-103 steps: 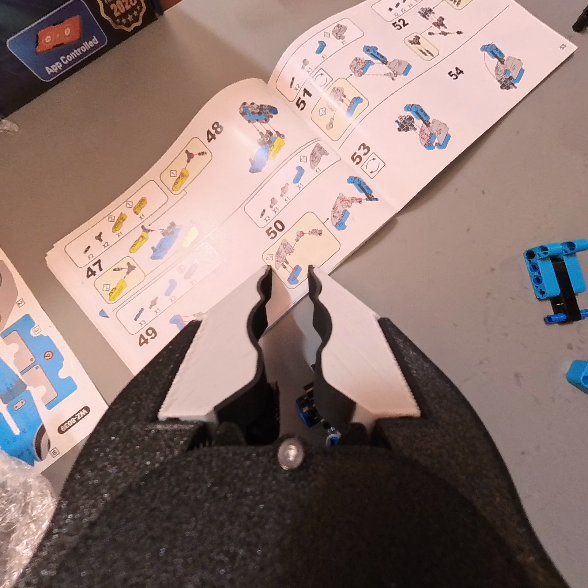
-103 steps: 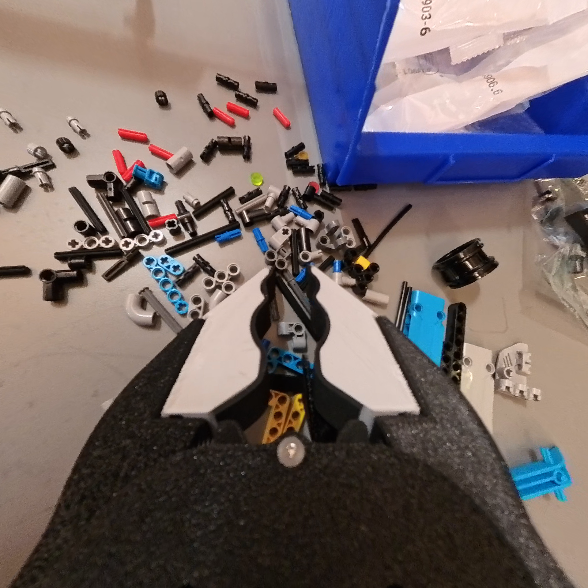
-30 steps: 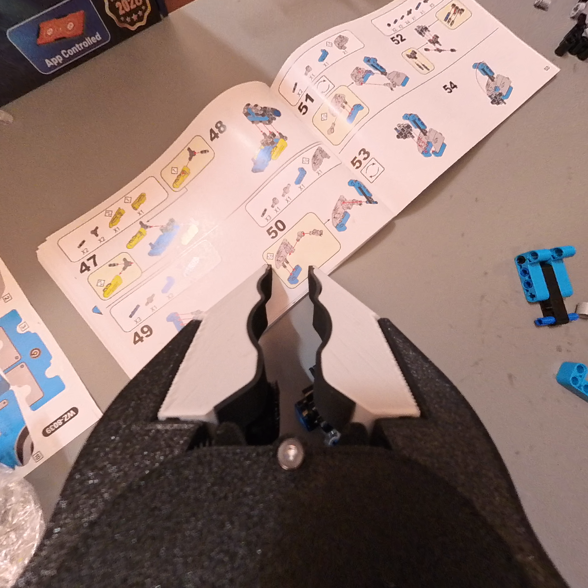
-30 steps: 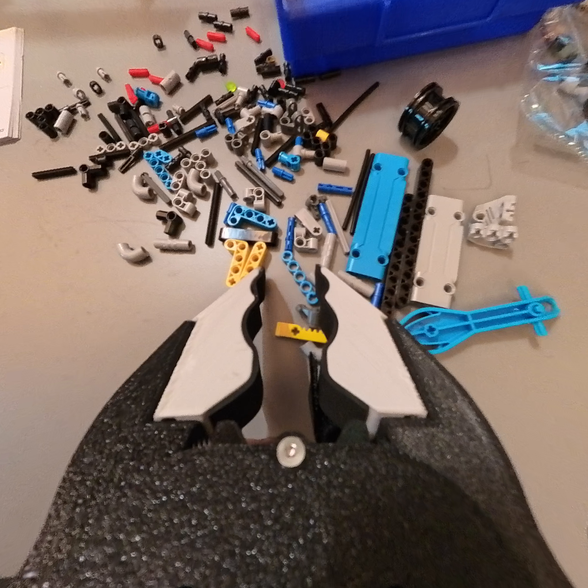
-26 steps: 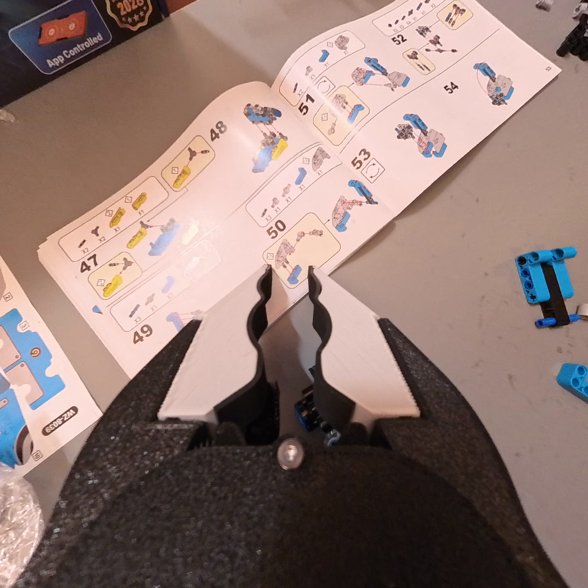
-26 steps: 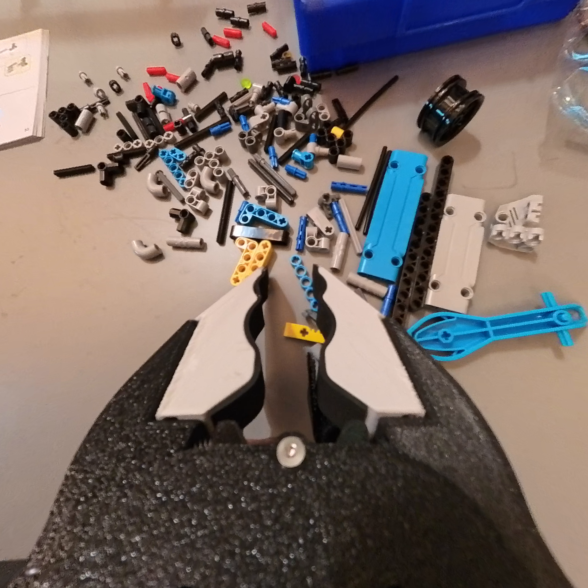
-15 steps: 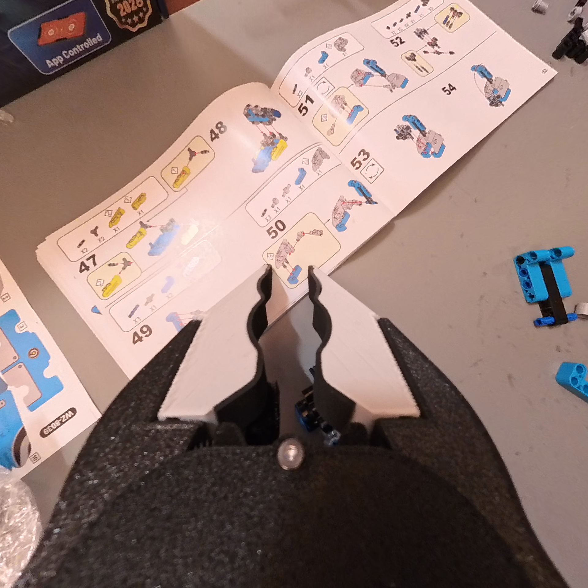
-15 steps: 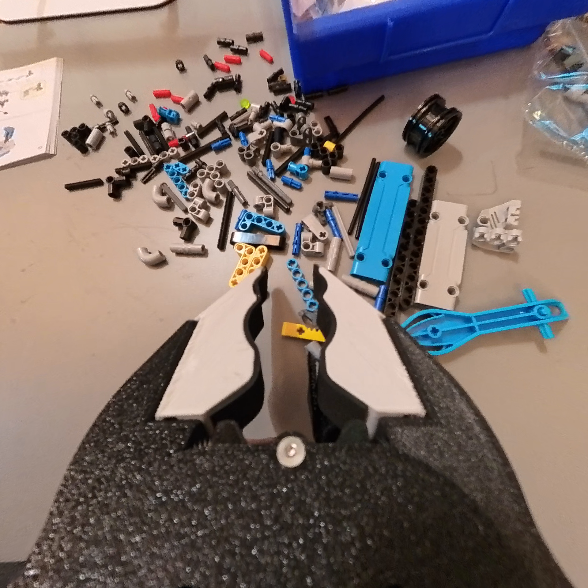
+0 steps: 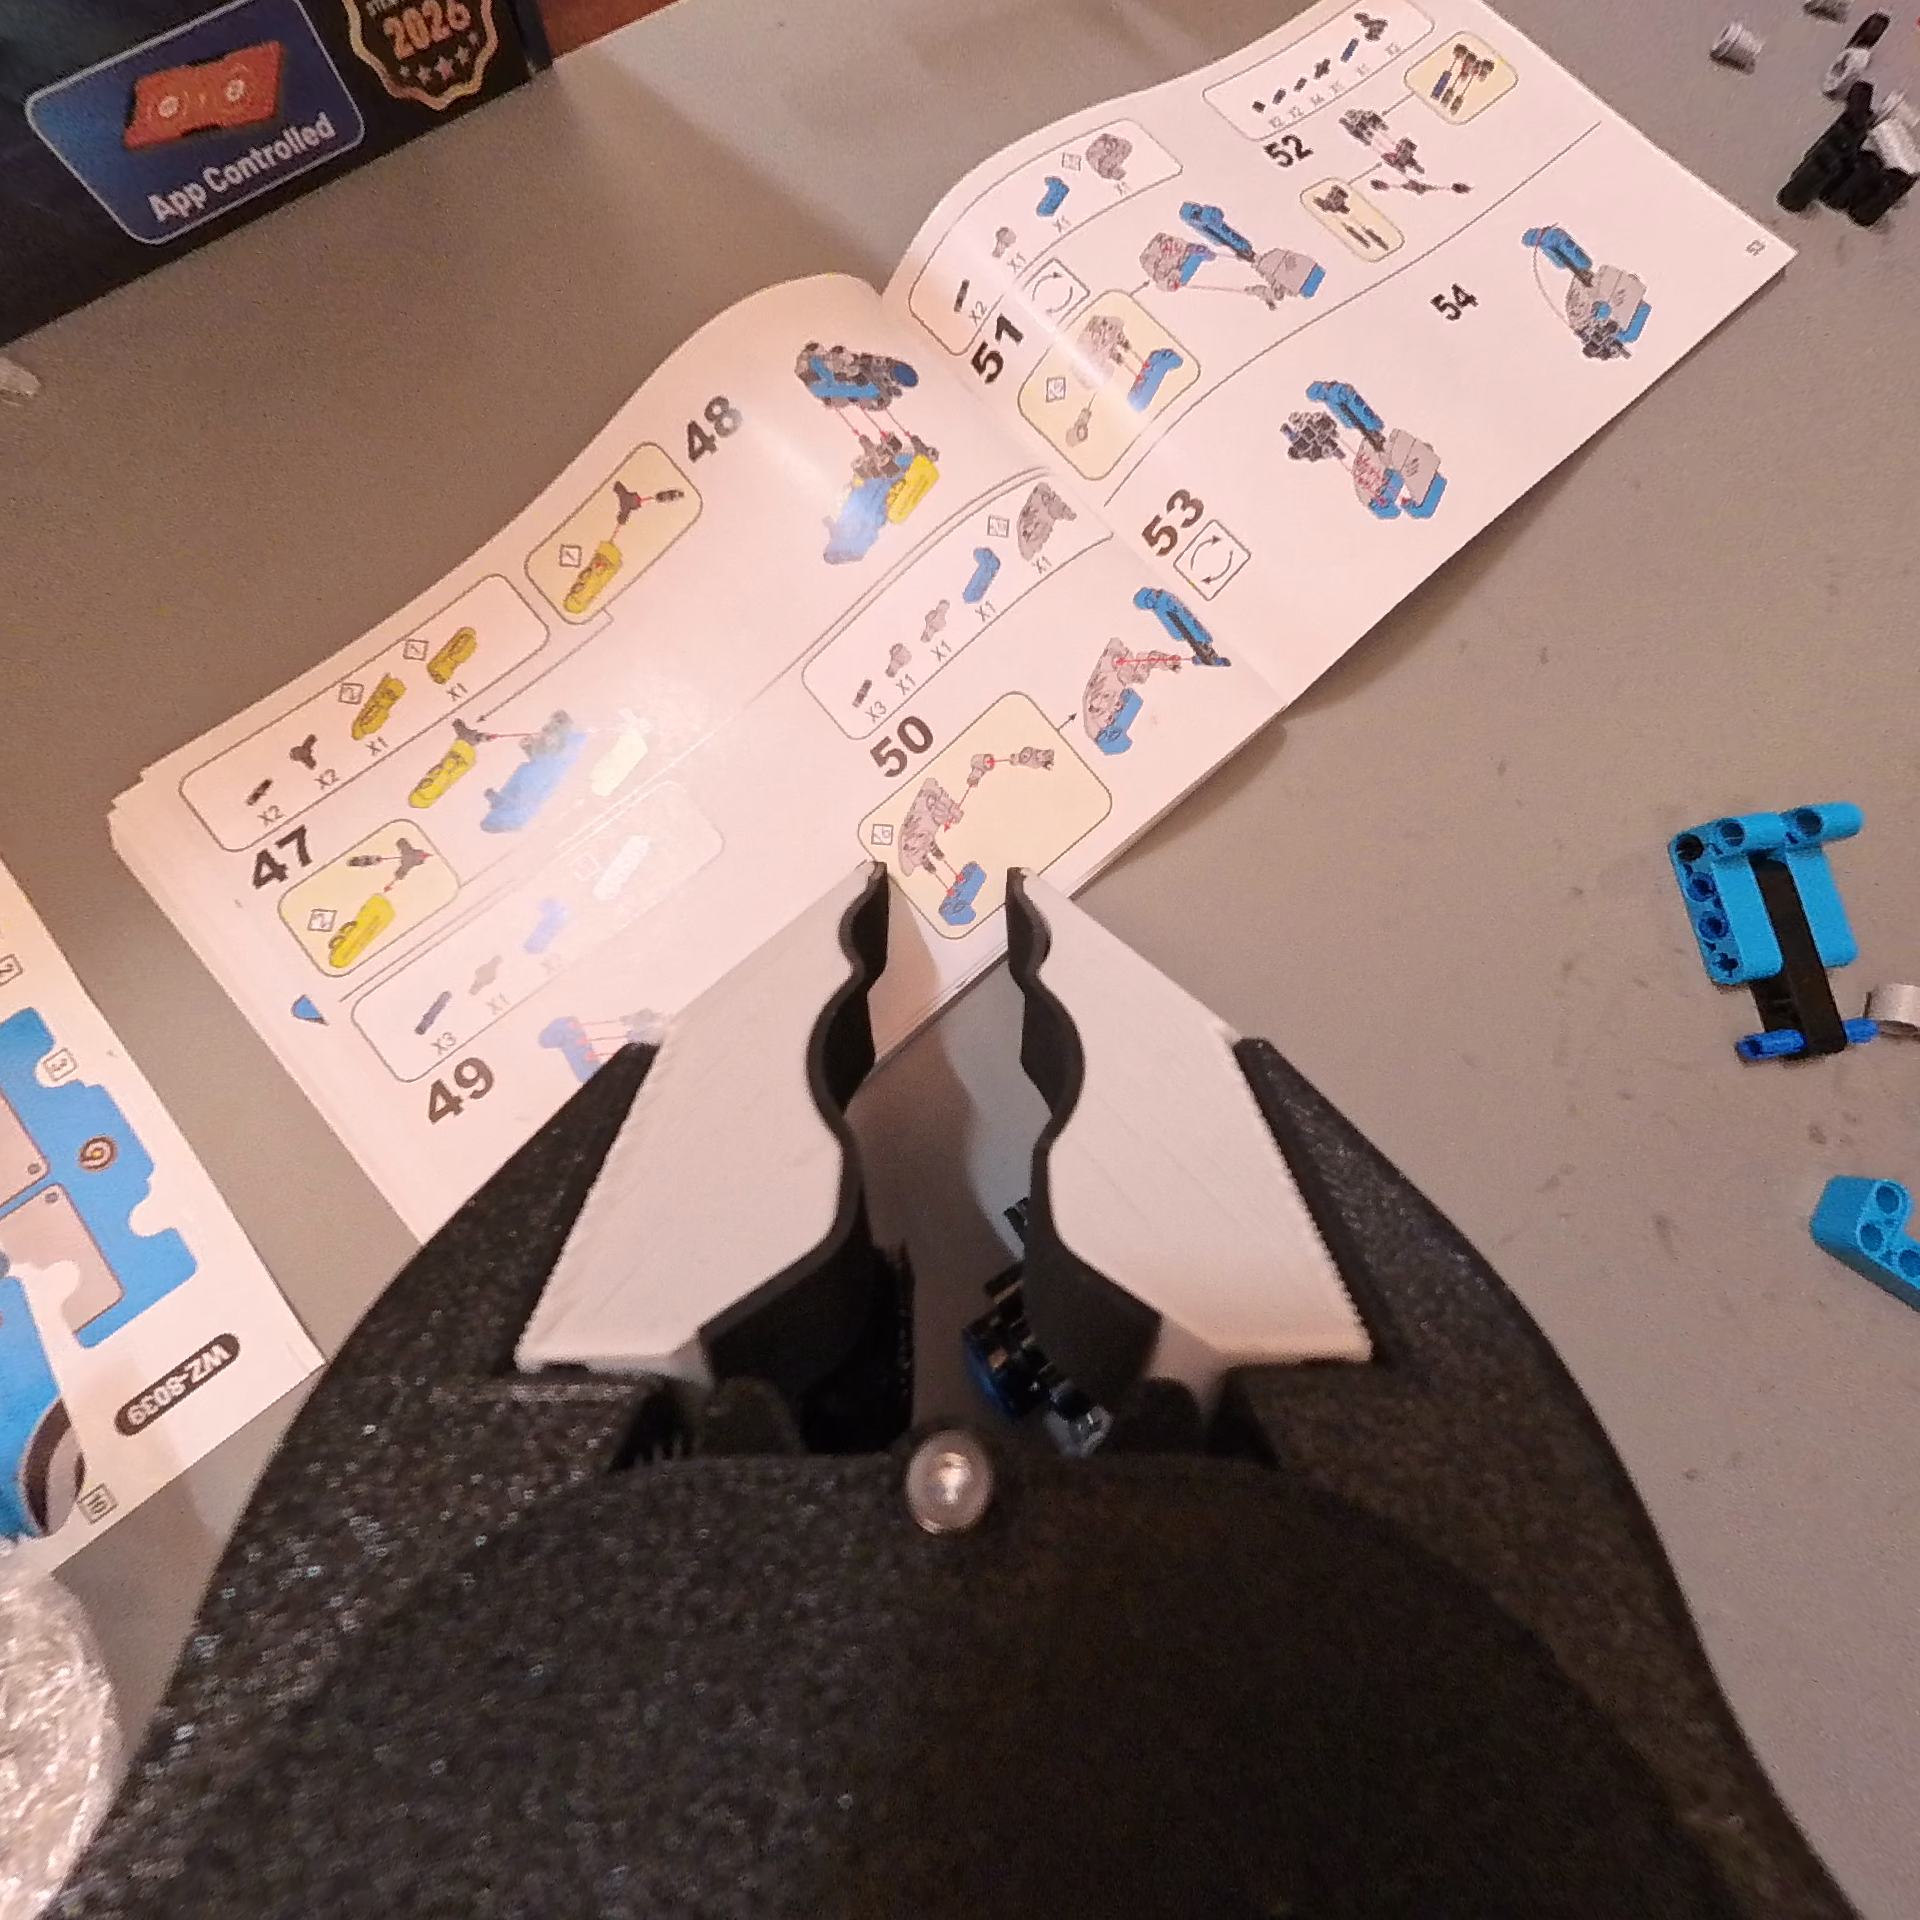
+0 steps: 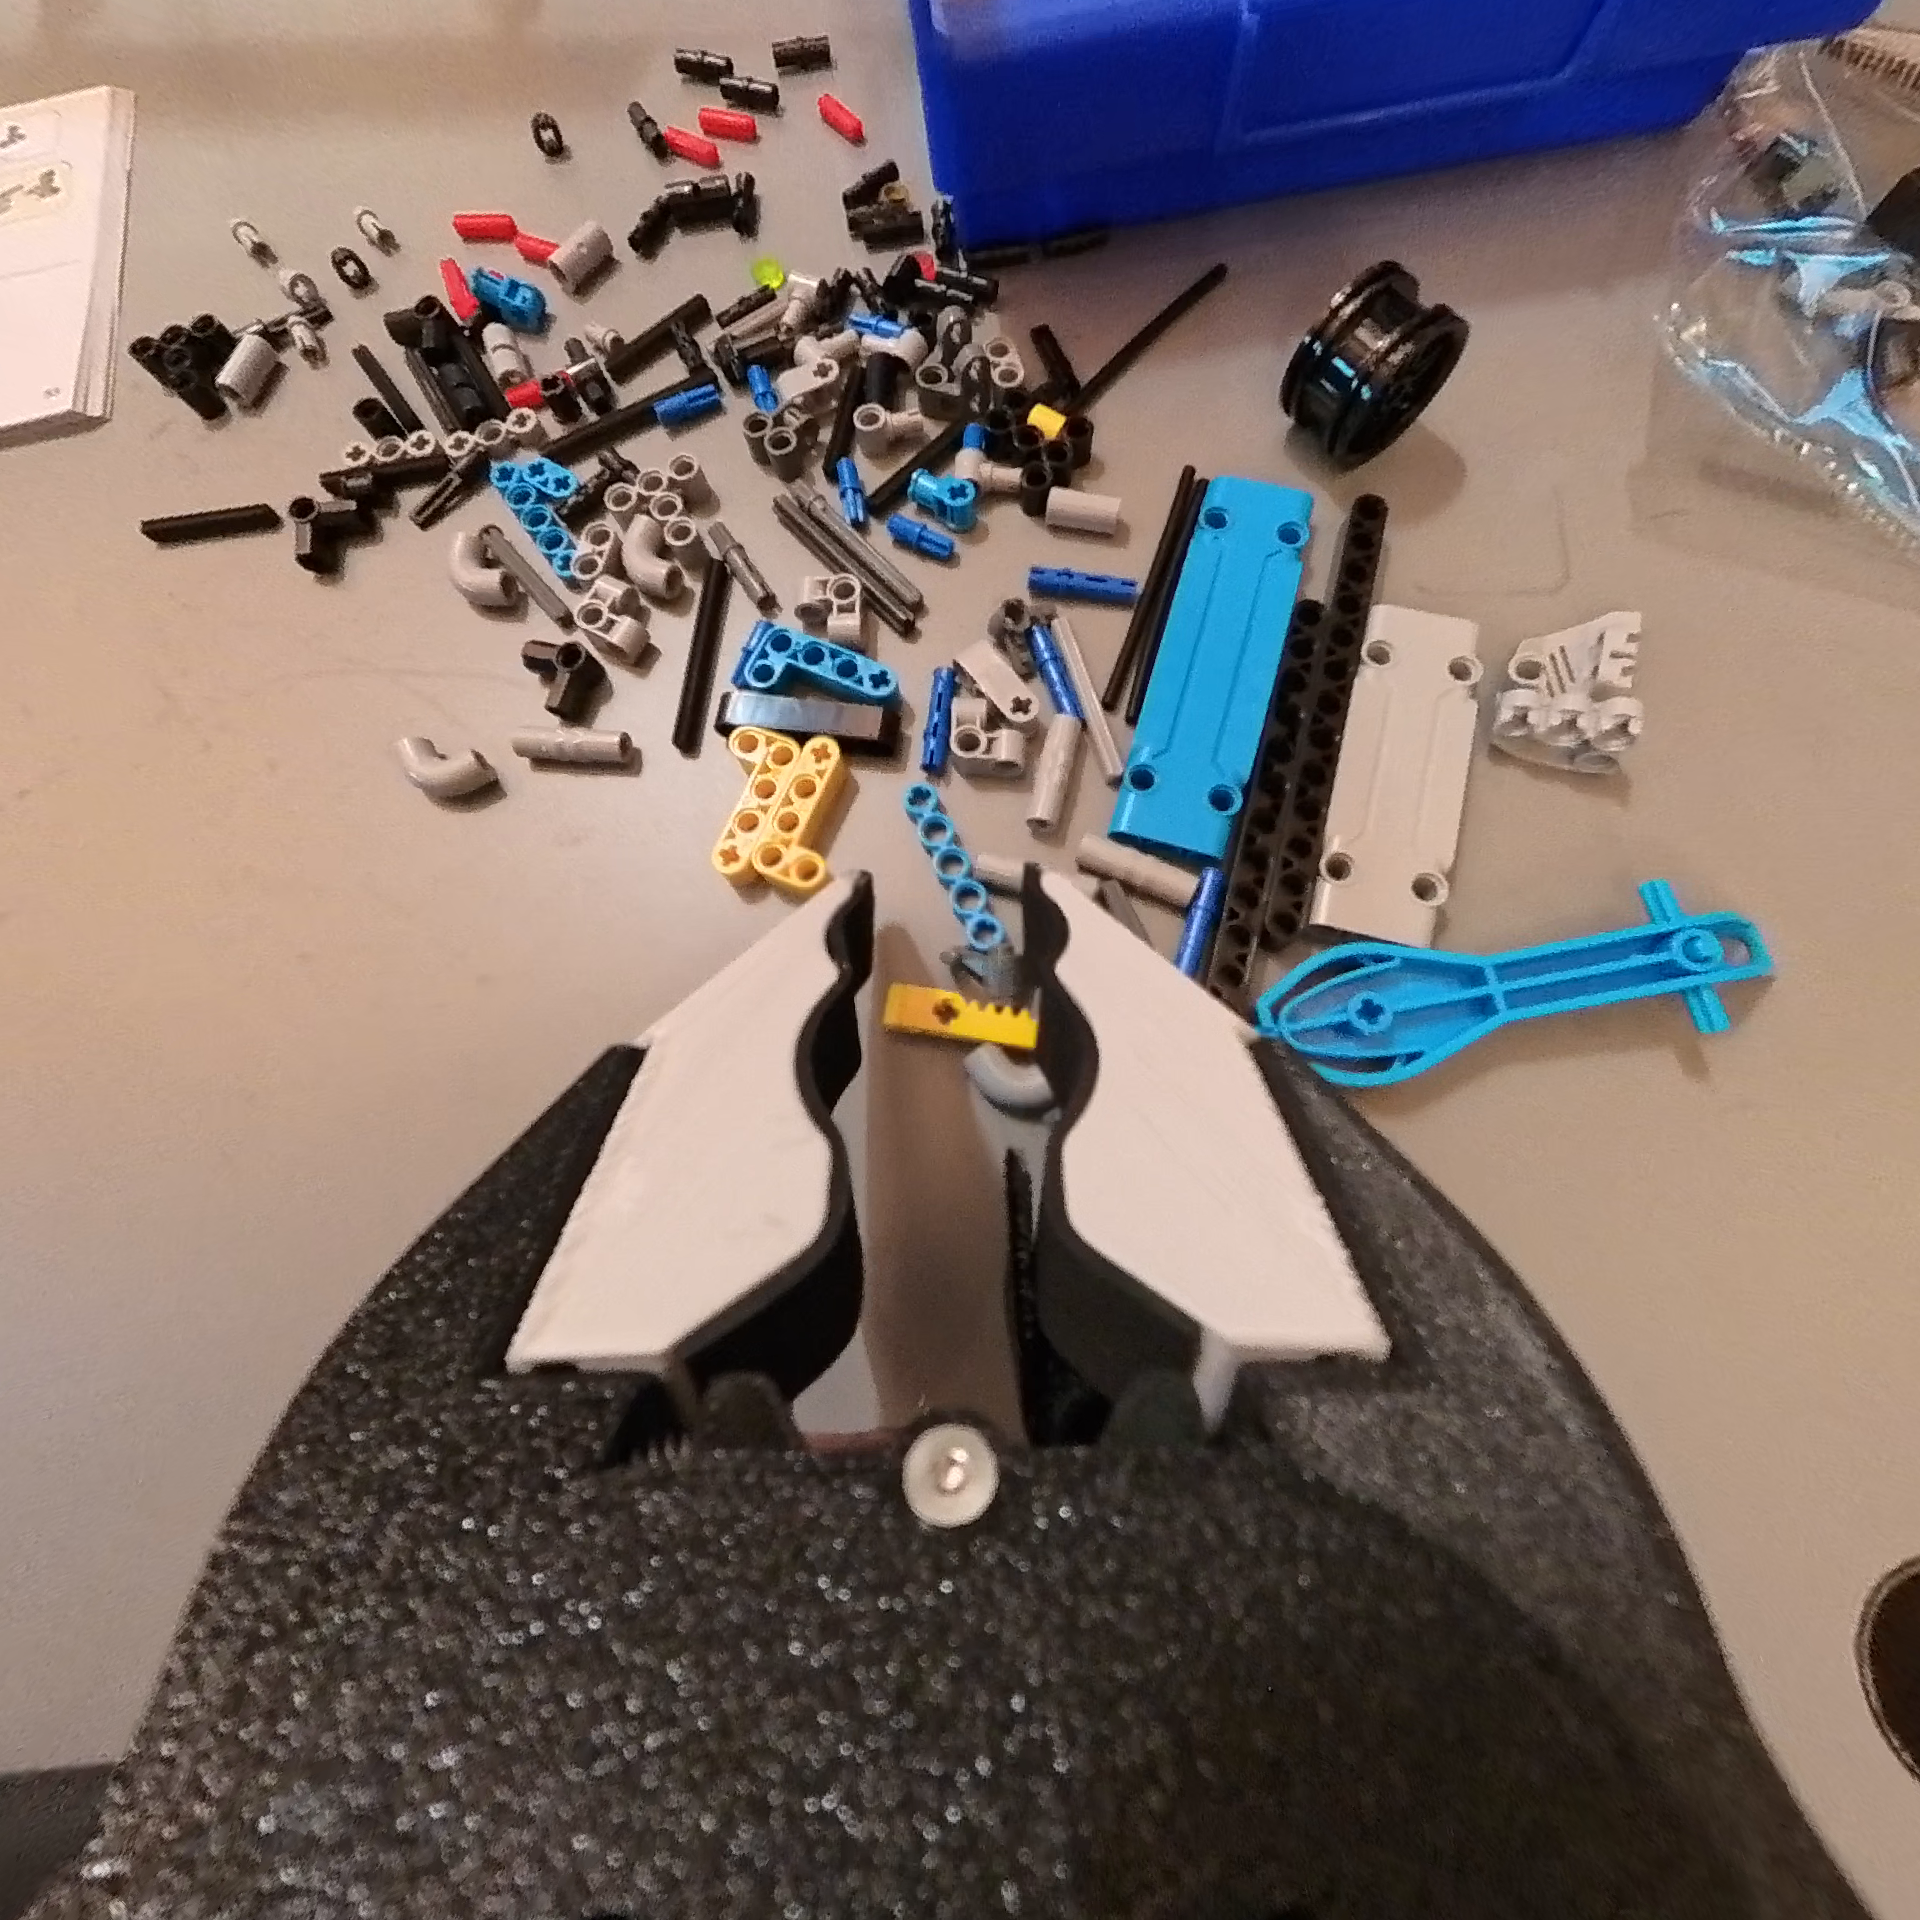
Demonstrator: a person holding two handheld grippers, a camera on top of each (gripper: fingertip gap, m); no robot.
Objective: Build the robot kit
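My right gripper (image 10: 945,883) is shut on a small yellow toothed piece (image 10: 956,1013), which lies crosswise between the jaws above the grey table. It hovers at the near edge of a spread of loose building parts (image 10: 675,416). Two yellow beams (image 10: 779,810) and a thin blue beam (image 10: 951,852) lie just past the tips. My left gripper (image 9: 945,883) hangs over the near edge of an open instruction booklet (image 9: 727,582). Its jaws stand narrowly apart, with a small blue and black piece (image 9: 1013,1345) deep between them against the right finger.
A blue bin (image 10: 1299,94), a black wheel rim (image 10: 1371,358) and a clear bag (image 10: 1818,312) lie beyond the parts. A blue panel (image 10: 1210,665), a grey panel (image 10: 1392,758) and a blue rotor-shaped piece (image 10: 1507,987) lie to the right. A blue and black assembly (image 9: 1766,904) lies right of the booklet, a sticker sheet (image 9: 94,1122) to its left. My right fingertips sit around 50 cm from my left ones. The left gripper is farther from the black wheel rim (image 10: 1371,358), some 55 cm, than the right, some 12 cm.
My right gripper has lifted and drawn back from the pile of parts, carrying the yellow toothed piece. My left gripper has barely shifted over the booklet.
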